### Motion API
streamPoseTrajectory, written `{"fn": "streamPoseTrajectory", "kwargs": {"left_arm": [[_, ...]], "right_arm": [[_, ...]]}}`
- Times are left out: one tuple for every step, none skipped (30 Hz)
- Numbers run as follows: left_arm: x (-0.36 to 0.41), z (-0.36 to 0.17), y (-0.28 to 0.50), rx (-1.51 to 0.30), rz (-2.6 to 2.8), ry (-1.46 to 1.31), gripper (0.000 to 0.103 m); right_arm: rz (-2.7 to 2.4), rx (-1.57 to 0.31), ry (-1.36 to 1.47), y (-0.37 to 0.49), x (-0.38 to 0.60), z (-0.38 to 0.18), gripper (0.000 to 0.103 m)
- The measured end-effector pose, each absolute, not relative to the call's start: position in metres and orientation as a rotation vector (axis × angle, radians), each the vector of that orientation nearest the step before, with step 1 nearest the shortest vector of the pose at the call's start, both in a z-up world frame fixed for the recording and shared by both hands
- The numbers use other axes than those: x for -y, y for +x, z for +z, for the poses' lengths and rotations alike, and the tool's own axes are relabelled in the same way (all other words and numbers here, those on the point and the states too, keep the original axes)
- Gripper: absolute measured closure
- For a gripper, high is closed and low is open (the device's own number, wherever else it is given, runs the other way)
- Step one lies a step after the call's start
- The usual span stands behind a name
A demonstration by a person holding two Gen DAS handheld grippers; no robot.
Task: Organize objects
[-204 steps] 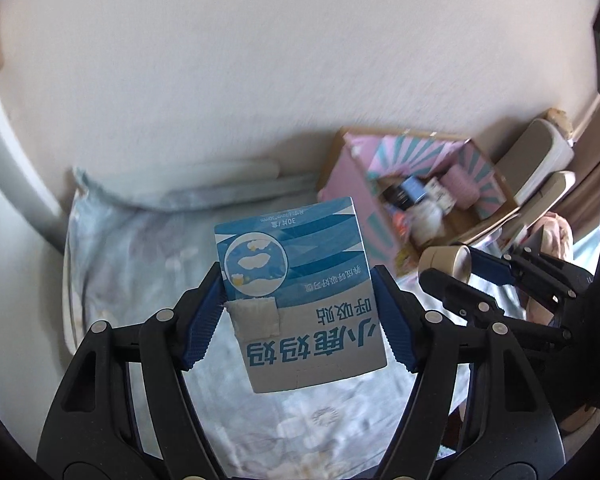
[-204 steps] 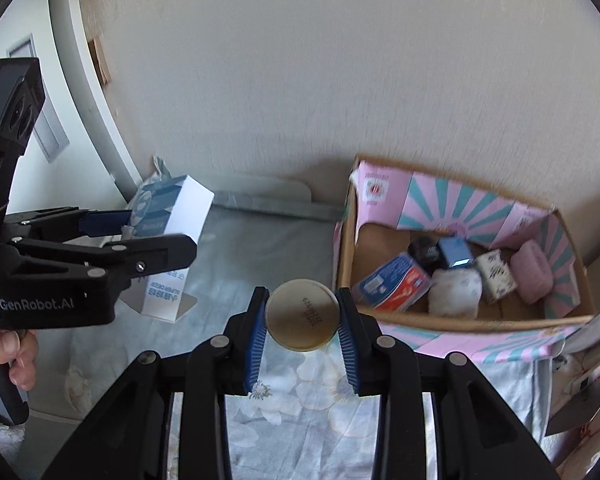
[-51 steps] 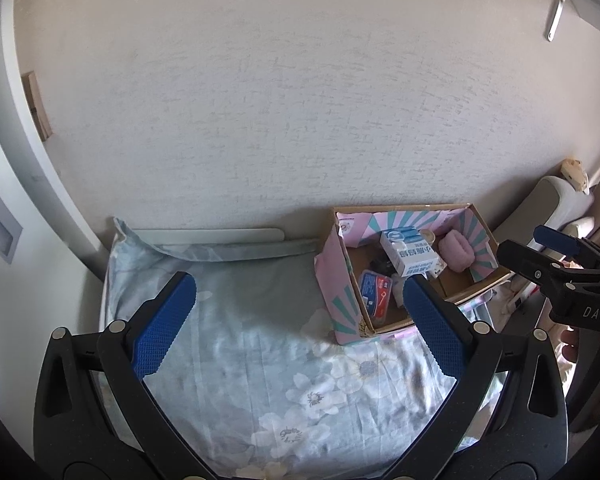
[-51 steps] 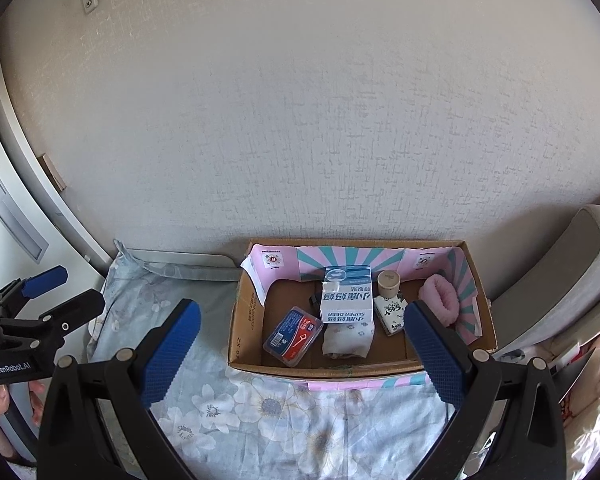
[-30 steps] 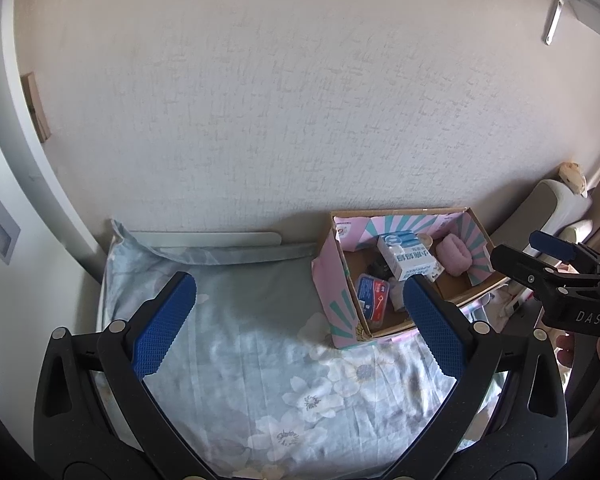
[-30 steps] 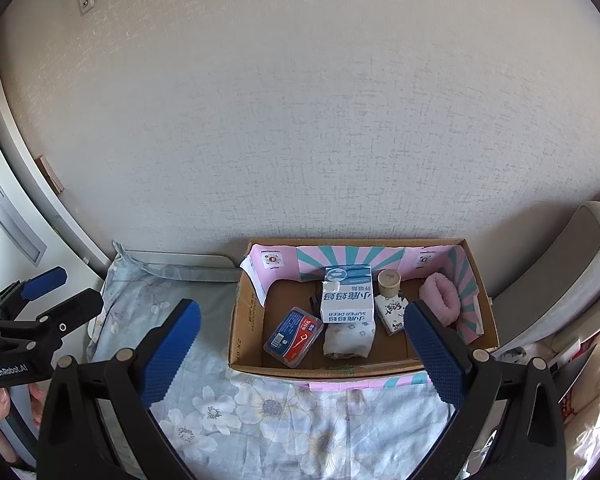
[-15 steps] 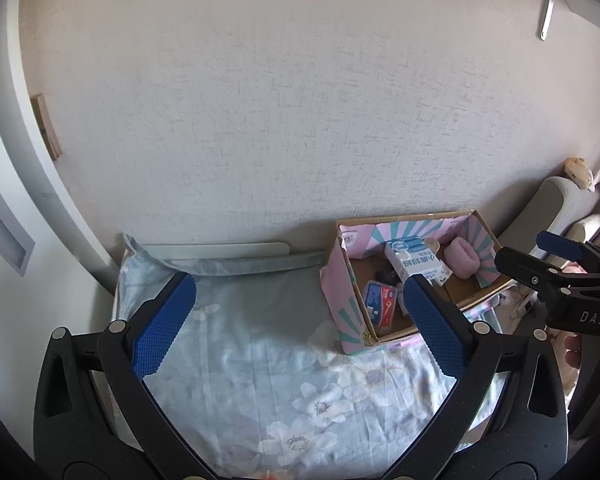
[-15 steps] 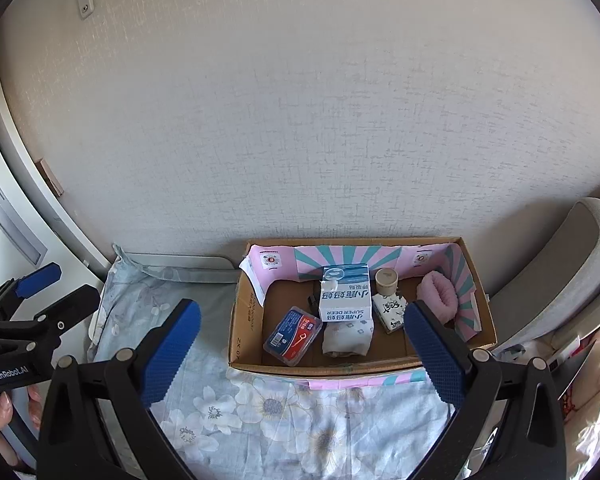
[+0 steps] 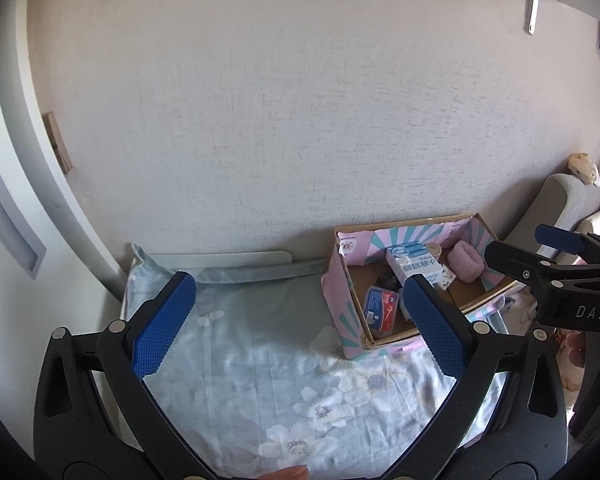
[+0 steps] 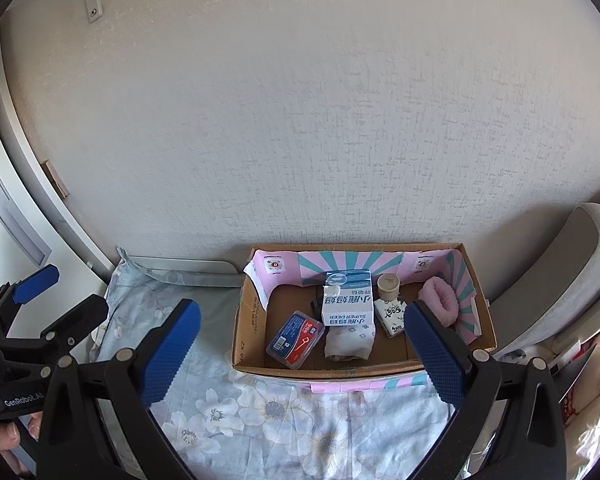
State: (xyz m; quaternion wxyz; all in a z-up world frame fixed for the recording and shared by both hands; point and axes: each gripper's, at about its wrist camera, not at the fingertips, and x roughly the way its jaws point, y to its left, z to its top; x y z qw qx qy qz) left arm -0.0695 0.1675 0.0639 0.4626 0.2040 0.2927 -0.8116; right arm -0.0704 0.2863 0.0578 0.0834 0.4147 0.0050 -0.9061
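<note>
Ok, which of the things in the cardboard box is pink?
The fluffy pink roll at the right end of the cardboard box; the blue-white carton and red-blue packet aren't pink.

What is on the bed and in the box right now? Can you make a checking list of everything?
Surface: floral sheet, bare cloth in front of the box.
Job's things: cardboard box holds a blue-white carton, red-blue case, tan-capped jar, small printed bottle, pink fluffy roll and folded white cloth.
Clutter: nothing seen.
Grippers: left gripper open, empty; right gripper open, empty.
Cables: nothing seen.
Surroundings: textured wall behind; grey chair to the right.
</note>
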Motion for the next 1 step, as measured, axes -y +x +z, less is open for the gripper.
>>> {"fn": "streamPoseTrajectory", "kwargs": {"left_arm": [[-0.1677,0.0632,-0.0689,-0.720,-1.993,0.499,0.000]], "right_arm": [[-2.702,-0.018,1.240,-0.0696,-0.2860,0.0572,0.002]]}}
